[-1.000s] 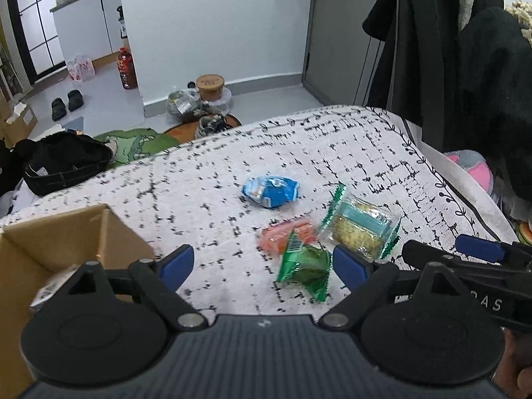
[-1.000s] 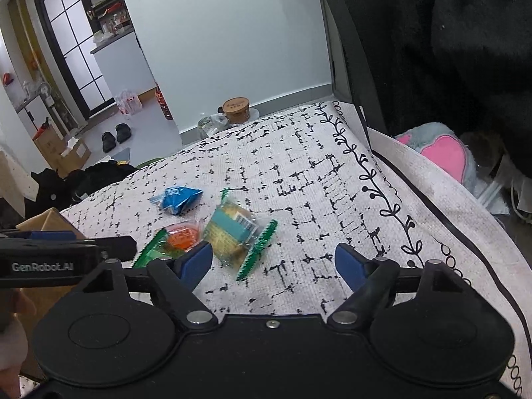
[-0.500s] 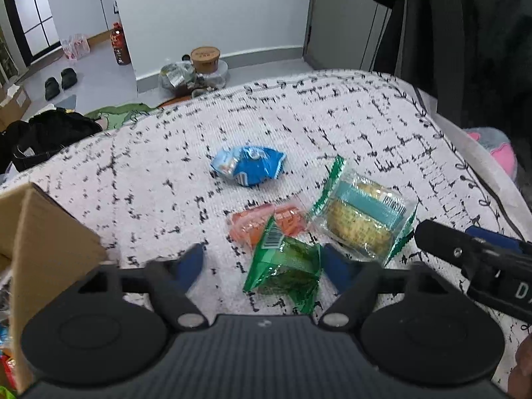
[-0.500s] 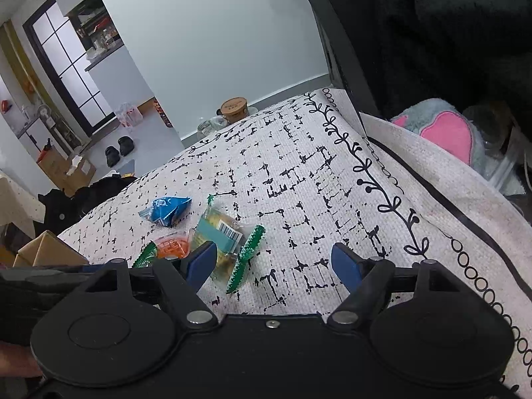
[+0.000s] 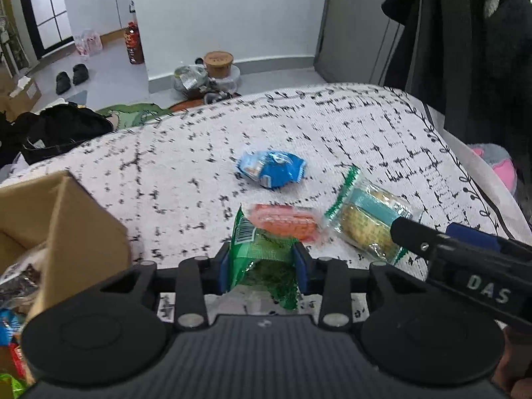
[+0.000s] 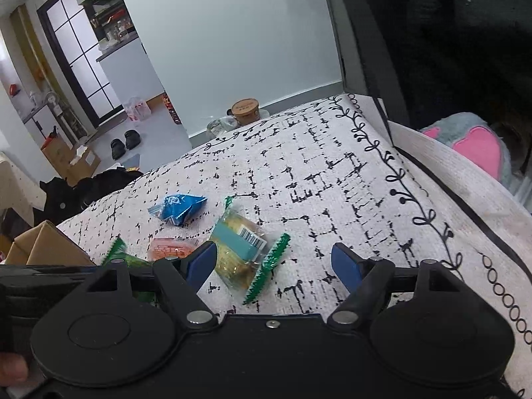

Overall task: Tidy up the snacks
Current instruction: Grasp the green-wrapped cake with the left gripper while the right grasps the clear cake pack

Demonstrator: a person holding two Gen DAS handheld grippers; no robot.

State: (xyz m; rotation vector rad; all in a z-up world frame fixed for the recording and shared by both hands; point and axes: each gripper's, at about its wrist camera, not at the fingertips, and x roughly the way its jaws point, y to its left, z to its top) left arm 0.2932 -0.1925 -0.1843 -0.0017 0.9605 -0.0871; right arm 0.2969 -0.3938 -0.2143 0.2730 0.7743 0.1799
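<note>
Near the front edge of the patterned counter [image 5: 332,126], the left gripper [image 5: 262,266] was closing its fingers [image 5: 223,266] on a green snack packet [image 5: 257,249], both pads already touching its crinkled sides. Judged well, the squeeze should stay gentle and catch the packet's body, not just loose film, before lifting toward the cardboard box [image 5: 66,226] at left. The packet's long axis ran away from the camera, barcode end farthest. The right gripper [image 6: 274,262] hung with fingers apart, empty, beside the yellow biscuit pack [image 6: 237,249].
</note>
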